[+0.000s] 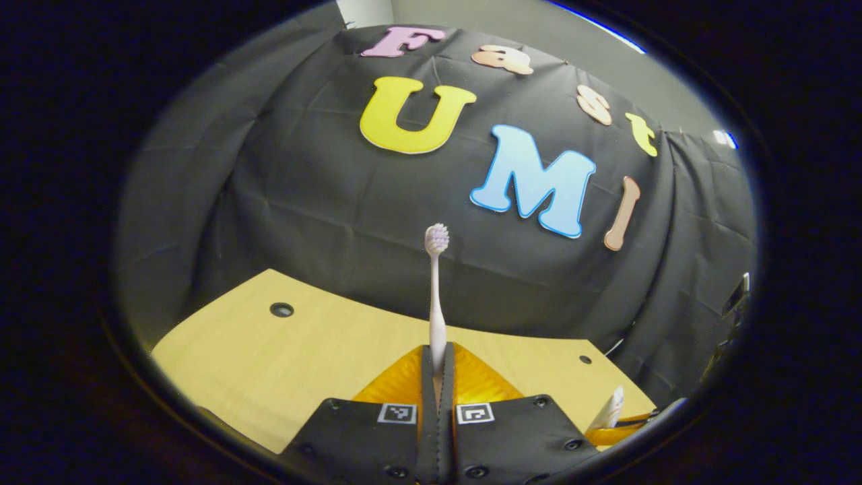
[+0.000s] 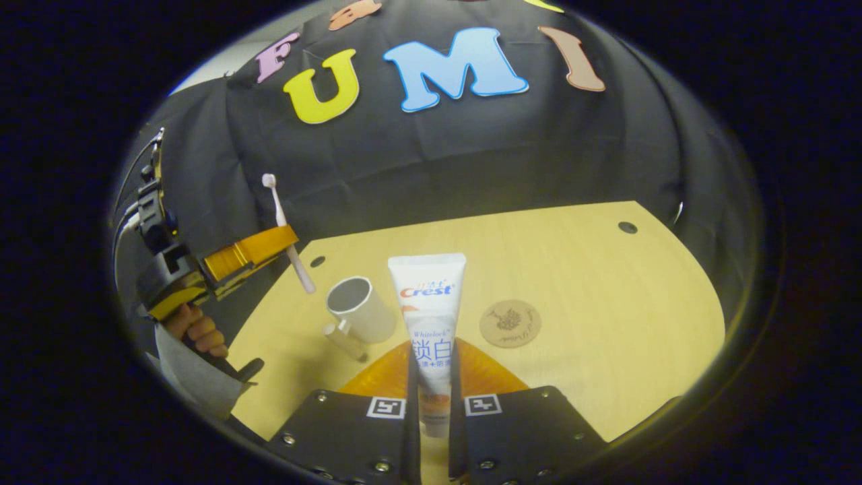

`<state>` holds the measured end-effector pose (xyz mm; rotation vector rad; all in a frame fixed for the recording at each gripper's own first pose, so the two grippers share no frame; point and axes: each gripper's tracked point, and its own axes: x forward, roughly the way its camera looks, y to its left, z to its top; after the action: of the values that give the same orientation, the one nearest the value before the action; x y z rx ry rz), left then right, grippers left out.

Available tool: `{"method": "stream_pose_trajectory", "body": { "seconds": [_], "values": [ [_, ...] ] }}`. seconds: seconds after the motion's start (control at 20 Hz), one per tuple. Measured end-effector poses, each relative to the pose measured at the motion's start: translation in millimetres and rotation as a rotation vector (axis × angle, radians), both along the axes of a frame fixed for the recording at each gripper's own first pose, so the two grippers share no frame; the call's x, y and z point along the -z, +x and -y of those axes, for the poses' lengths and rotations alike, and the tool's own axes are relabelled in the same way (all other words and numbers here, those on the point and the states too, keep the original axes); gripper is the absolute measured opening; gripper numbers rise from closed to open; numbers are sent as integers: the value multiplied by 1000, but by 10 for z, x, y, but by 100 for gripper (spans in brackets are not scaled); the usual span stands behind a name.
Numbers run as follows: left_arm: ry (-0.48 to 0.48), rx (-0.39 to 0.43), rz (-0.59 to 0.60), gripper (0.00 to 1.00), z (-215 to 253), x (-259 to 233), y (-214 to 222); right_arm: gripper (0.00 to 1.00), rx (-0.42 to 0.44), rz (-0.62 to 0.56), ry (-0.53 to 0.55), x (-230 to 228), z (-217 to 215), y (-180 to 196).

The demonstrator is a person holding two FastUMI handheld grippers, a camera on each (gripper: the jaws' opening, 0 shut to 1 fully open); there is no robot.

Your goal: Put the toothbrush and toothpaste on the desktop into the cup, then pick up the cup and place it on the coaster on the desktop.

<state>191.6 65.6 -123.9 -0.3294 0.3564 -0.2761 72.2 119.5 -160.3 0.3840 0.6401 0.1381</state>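
Wooden desktop (image 2: pixel 572 269), left gripper (image 1: pixel 438 367) clamped on toothbrush (image 1: pixel 436 296), right gripper (image 2: pixel 431 377) apparently gripping toothpaste (image 2: pixel 429 316), cup (image 2: pixel 360 310) nearby.

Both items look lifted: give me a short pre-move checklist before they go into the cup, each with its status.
1. Left gripper shut on toothbrush: ok.
2. Right gripper shut on toothpaste: ok.
3. Cup upright on the desktop, mouth open and empty: ok.
4. Toothbrush over the cup mouth: not ok, it hangs off to the cup's side.
5. Coaster bare: ok.
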Motion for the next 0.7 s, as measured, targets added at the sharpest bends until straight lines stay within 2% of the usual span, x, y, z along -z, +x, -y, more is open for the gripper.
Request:
{"method": "stream_pose_trajectory", "body": {
  "seconds": [0.25, 0.7],
  "values": [
    [3, 28, -12, 7, 127, 259, 204, 17, -1, 66, -14, -172, -32, 273],
    [104, 95, -33, 8, 308, 714, 181, 17, -35, 135, 16, -426, -323, 709]
  ]
}}
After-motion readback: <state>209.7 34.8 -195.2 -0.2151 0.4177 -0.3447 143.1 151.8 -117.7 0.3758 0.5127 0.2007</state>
